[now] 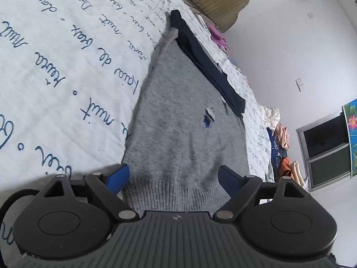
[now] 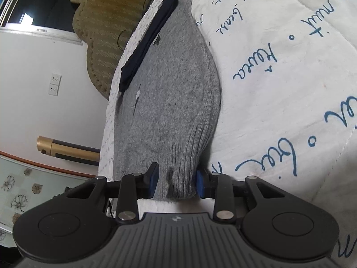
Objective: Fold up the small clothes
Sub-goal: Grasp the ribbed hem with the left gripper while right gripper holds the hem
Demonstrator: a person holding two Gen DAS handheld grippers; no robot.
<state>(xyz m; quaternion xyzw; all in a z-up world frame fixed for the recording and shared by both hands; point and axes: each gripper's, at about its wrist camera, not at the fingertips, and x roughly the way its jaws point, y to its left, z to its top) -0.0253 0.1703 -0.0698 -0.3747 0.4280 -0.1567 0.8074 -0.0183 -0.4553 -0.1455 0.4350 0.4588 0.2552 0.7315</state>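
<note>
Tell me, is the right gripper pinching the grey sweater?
Touching. In the right wrist view, the right gripper has both blue pads pressed against the bunched ribbed hem of the grey sweater, with no gap on either side.

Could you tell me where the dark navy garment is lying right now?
The navy garment lies on the bed along the grey sweater's far edge, right of it in the left wrist view, left in the right wrist view.
</note>
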